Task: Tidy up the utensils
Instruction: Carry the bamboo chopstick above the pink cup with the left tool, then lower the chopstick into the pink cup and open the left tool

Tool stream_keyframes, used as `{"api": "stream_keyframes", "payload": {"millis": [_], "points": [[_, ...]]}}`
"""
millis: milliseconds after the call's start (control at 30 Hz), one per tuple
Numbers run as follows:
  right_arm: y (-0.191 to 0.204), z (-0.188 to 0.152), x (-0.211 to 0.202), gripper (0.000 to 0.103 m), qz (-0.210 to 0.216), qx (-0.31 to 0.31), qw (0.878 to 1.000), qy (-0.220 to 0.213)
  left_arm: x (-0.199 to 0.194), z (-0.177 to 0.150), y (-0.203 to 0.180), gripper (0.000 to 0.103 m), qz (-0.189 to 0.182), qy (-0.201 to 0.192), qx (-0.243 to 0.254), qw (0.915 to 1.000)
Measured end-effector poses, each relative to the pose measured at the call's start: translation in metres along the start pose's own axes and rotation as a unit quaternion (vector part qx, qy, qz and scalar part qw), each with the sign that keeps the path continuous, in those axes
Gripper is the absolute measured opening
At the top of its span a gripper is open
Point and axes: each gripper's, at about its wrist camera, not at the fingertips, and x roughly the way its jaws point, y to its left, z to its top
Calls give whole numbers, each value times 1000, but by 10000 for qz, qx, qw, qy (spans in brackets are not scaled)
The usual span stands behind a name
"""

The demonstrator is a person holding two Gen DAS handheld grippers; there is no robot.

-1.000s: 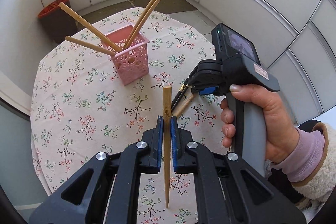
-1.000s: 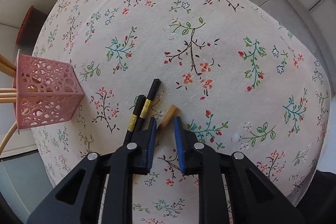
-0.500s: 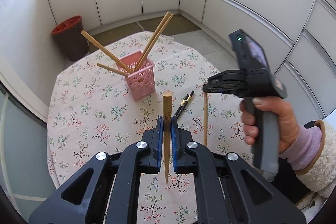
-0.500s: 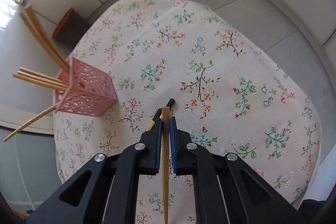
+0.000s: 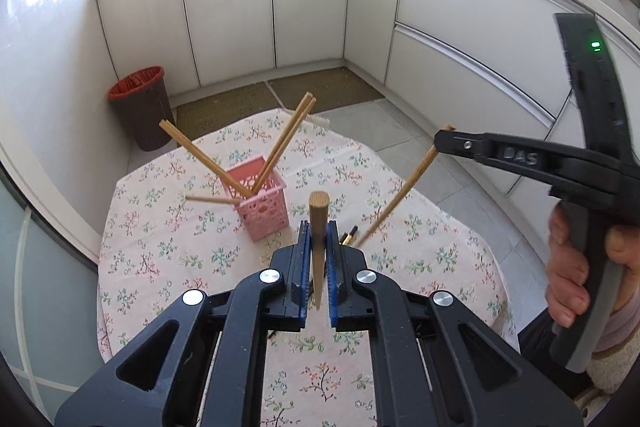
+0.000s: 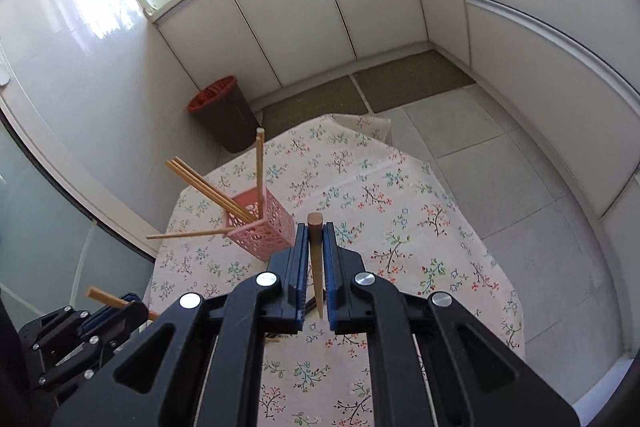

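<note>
1. Left gripper [image 5: 316, 259] clenched on a bamboo chopstick [image 5: 318, 227], blunt end up and far, thin tip down and near between the blue pads
2. Right gripper [image 6: 316, 259] clenched on a second bamboo chopstick [image 6: 315, 251], rounded end poking up past the pads, tip pointing near
3. Same right gripper seen from the left wrist at far right [image 5: 440, 139], gripped by a hand [image 5: 568, 267], its chopstick [image 5: 400, 191] slanting down toward the tablecloth
4. Pink perforated basket [image 5: 264, 209] upright on the floral tablecloth [image 5: 420, 259], left of centre, well apart from both grippers
5. Inside the basket: several bamboo chopsticks [image 5: 200, 155] leaning out, a pair [image 5: 286, 139] tilted to the far right, one tilted far left, one [image 5: 212, 200] lying low out to the left
6. From the right wrist: basket [image 6: 264, 227] with one stick standing almost upright [image 6: 260, 171], a bundle leaning left, one nearly level
7. Dark chopsticks with gold bands [image 5: 350, 235] lying on the cloth just right of the left gripper's pads, outside the basket
8. Brown bin with red liner [image 5: 142, 107] on the floor beyond the table, far left, contents not visible
</note>
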Motion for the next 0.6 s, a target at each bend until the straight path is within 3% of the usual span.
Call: {"api": "stream_keyframes", "payload": {"millis": [300,600], "points": [[9,38,-38,7,335,-14,9978,-573,0,32,5,6,236,-299,-218,9990],[-4,48,-36,8,461,147,9968,-637,-13,92,31,6,483,-946,-698,9919]]}}
